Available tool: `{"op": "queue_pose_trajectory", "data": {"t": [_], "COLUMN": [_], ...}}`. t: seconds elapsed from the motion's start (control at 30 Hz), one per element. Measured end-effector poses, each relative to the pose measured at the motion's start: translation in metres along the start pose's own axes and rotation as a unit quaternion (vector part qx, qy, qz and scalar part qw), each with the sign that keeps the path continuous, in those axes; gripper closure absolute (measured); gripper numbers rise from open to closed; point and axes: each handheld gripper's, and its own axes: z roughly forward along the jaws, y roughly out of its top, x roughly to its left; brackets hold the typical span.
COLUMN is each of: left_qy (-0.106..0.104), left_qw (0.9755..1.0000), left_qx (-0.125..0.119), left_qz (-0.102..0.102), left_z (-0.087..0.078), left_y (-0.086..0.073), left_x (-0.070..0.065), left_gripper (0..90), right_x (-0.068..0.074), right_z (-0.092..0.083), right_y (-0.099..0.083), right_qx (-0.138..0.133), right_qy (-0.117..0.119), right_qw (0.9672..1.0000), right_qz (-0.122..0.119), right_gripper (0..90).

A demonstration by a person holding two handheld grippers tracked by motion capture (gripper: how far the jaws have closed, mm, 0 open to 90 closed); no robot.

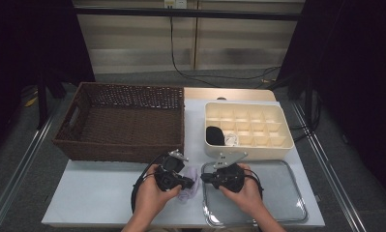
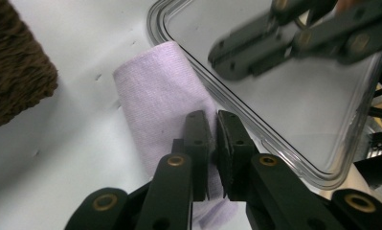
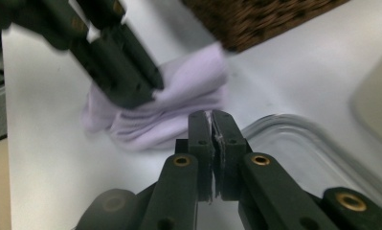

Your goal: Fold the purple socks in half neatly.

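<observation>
A folded lavender cloth (image 1: 190, 192) (image 2: 155, 91) (image 3: 188, 81) lies on the white table, just left of a clear tray (image 1: 277, 193) (image 2: 284, 105) (image 3: 294, 143). My left gripper (image 1: 190, 183) (image 2: 213, 120) reaches in from the left, its jaws pinched together on the cloth's near end; it also appears at upper left in the right gripper view (image 3: 140, 93), with its tips on the cloth. My right gripper (image 1: 203, 178) (image 3: 211, 117) faces it from over the tray's left rim. It is shut with nothing between its pads, and its tips stop just short of the cloth.
A brown wicker basket (image 1: 127, 89) (image 2: 11, 72) (image 3: 255, 19) stands behind the left hand. A cream divided box (image 1: 248, 104) behind the tray holds a black item (image 1: 215, 135) and a small white one (image 1: 230, 140). The table's front edge is close below both hands.
</observation>
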Motion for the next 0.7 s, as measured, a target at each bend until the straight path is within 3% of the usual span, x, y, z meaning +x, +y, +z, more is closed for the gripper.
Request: {"op": "queue_pose_trajectory", "data": {"t": [0.07, 0.1, 0.13, 0.23, 0.27, 0.33, 0.43, 0.47, 0.5, 0.57, 0.7], "left_qy": [-0.001, -0.001, -0.001, 0.001, 0.002, 0.002, 0.000, 0.000, 0.001, 0.000, 0.002], "left_qw": [1.0000, 0.9999, 1.0000, 0.9999, 0.9999, 0.9999, 0.9998, 0.9995, 0.9998, 0.9996, 0.9995], "left_qx": [-0.004, -0.013, -0.004, -0.006, -0.013, -0.007, -0.018, -0.030, -0.021, -0.029, -0.032], "left_qz": [0.001, -0.008, 0.005, 0.008, 0.001, 0.015, 0.005, -0.011, 0.003, -0.004, 0.004], "left_z": [0.003, 0.005, 0.005, 0.007, 0.008, 0.007, 0.007, 0.008, 0.006, 0.005, -0.006], "left_y": [0.000, -0.001, 0.000, 0.000, 0.000, -0.001, -0.003, -0.003, -0.004, -0.003, -0.002], "left_x": [-0.001, -0.003, -0.002, -0.005, -0.006, -0.005, -0.005, -0.007, -0.005, -0.005, -0.008], "left_gripper": [83.1, 82.9, 82.8, 82.5, 82.4, 82.1, 81.2, 80.2, 79.6, 78.4, 78.5], "right_x": [-0.003, -0.004, -0.005, -0.003, -0.002, 0.001, 0.002, 0.002, 0.001, 0.000, -0.002], "right_z": [-0.003, -0.005, -0.006, -0.006, -0.004, 0.000, 0.012, 0.017, 0.021, 0.025, 0.026], "right_y": [0.002, 0.004, 0.006, 0.015, 0.018, 0.022, 0.024, 0.023, 0.021, 0.018, 0.016], "right_qx": [-0.009, -0.014, -0.018, -0.024, -0.024, -0.025, -0.007, -0.004, 0.001, 0.000, -0.002], "right_qy": [-0.001, -0.001, -0.003, -0.002, -0.001, 0.003, 0.005, 0.008, 0.009, 0.012, 0.016], "right_qw": [0.9999, 0.9999, 0.9998, 0.9997, 0.9997, 0.9997, 0.9999, 0.9999, 1.0000, 0.9999, 0.9998], "right_qz": [0.006, 0.008, 0.008, 0.008, 0.004, 0.000, 0.006, 0.005, 0.002, 0.007, 0.013], "right_gripper": [87.3, 87.2, 87.2, 87.2, 87.1, 87.0, 87.3, 88.0, 88.4, 89.3, 90.0]}}
